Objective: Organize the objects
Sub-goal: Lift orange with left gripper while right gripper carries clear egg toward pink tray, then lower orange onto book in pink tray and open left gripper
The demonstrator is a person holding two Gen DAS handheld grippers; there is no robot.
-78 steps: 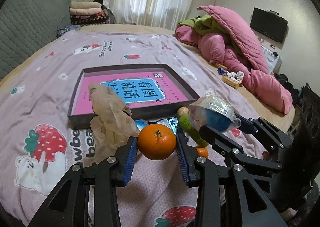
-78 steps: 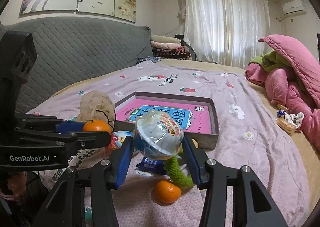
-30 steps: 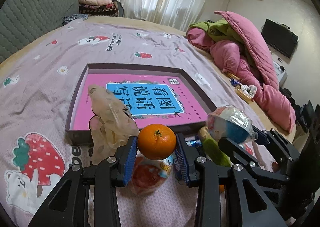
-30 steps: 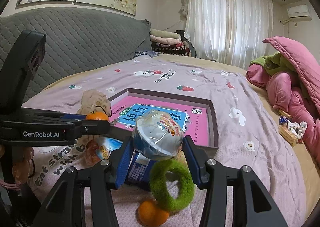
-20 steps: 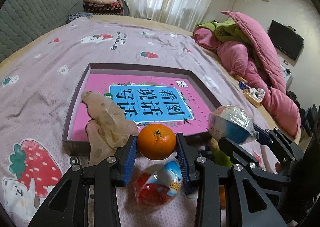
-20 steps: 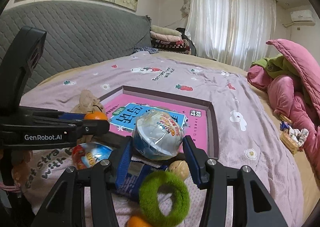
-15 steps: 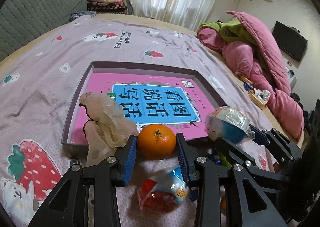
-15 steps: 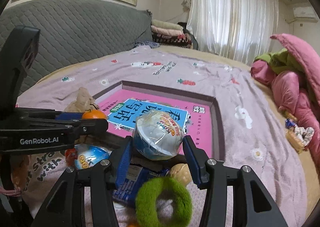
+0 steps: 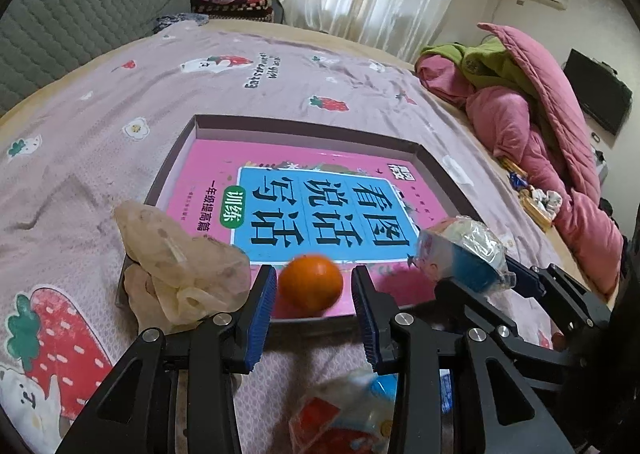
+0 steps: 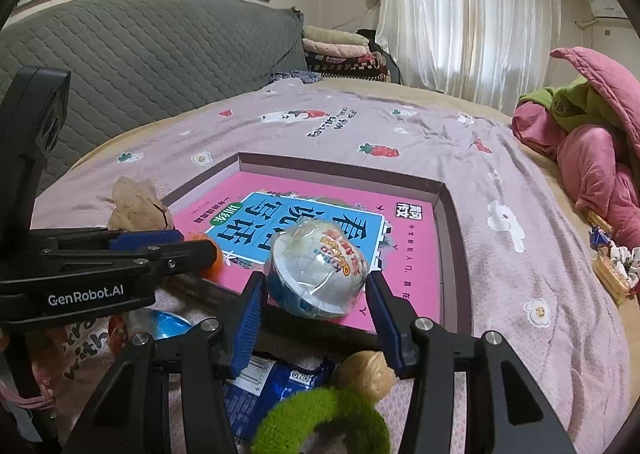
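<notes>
A shallow grey box (image 9: 304, 125) lies on the bedspread with a pink and blue book (image 9: 320, 209) inside. A mandarin (image 9: 311, 282), blurred, sits between the pads of my left gripper (image 9: 312, 278) over the box's near edge, with a gap on each side; the jaws stand open. In the right wrist view the mandarin (image 10: 209, 258) shows just past the left gripper's fingers (image 10: 168, 254). My right gripper (image 10: 316, 278) is shut on a plastic-wrapped blue and white ball (image 10: 318, 270), also over the near edge. That ball (image 9: 460, 254) appears at the right of the left wrist view.
A crumpled beige bag (image 9: 180, 266) leans on the box's near left corner. Below the grippers lie a red and blue snack pack (image 9: 348, 414), a dark blue packet (image 10: 272, 386), a walnut (image 10: 362, 374) and a green fuzzy ring (image 10: 320, 422). A pink quilt (image 9: 540, 133) is piled at right.
Both grippers have moved forward and down to the box's near edge. The mandarin, gripped before, now looks smaller and blurred, loose between the left pads. The right gripper still grips the ball.
</notes>
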